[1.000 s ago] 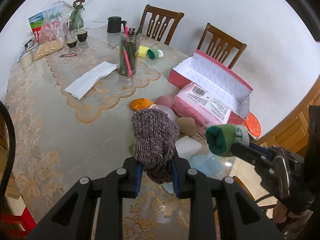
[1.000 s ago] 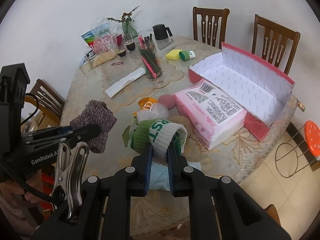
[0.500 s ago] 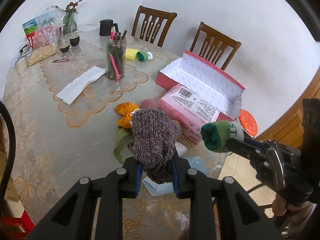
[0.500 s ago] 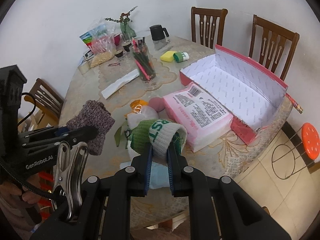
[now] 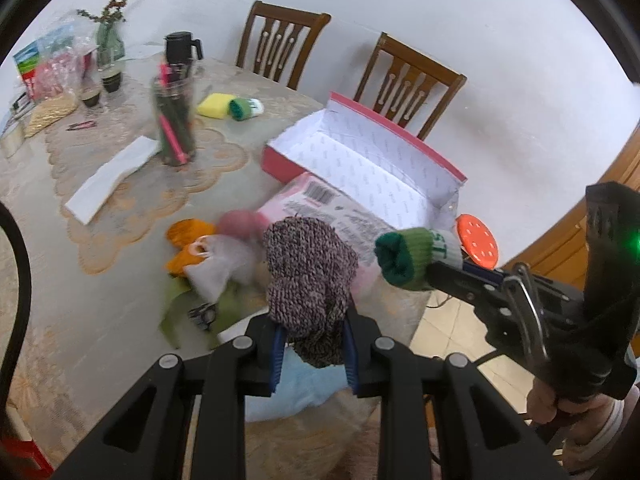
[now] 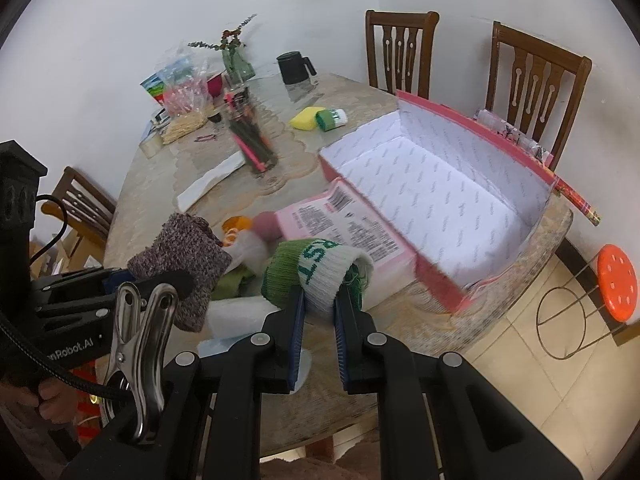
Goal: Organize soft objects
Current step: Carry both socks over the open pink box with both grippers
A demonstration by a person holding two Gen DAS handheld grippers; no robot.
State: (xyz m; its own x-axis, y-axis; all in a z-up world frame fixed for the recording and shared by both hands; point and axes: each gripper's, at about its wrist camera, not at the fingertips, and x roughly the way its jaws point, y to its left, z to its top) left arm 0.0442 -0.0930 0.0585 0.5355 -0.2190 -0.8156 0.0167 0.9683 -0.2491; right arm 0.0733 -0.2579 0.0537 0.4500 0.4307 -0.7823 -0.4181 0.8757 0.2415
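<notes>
My left gripper [image 5: 313,334] is shut on a rolled grey-purple knit sock [image 5: 310,276] and holds it above the table's near edge; it shows in the right wrist view [image 6: 182,262] too. My right gripper [image 6: 319,312] is shut on a rolled green and white sock [image 6: 320,270], also seen to the right in the left wrist view [image 5: 414,254]. An open pink box [image 6: 432,196] with white lining stands on the table beyond both. More soft things lie below the socks: orange cloth [image 5: 186,240], a pink ball [image 5: 240,222], a white pouch [image 5: 216,264], green cloth [image 5: 176,304].
A pink packet [image 6: 344,226] leans on the box's near side. A jar of pens [image 5: 172,120], white paper [image 5: 114,174], a yellow sponge [image 5: 216,105], another green roll [image 5: 244,108], a black mug [image 5: 182,46] and bags stand further back. Two chairs stand behind the table. An orange stool [image 6: 616,282] stands on the floor.
Both grippers have drawn back toward the table's near edge and swung right with their socks held. The pink box now sits more central in both views.
</notes>
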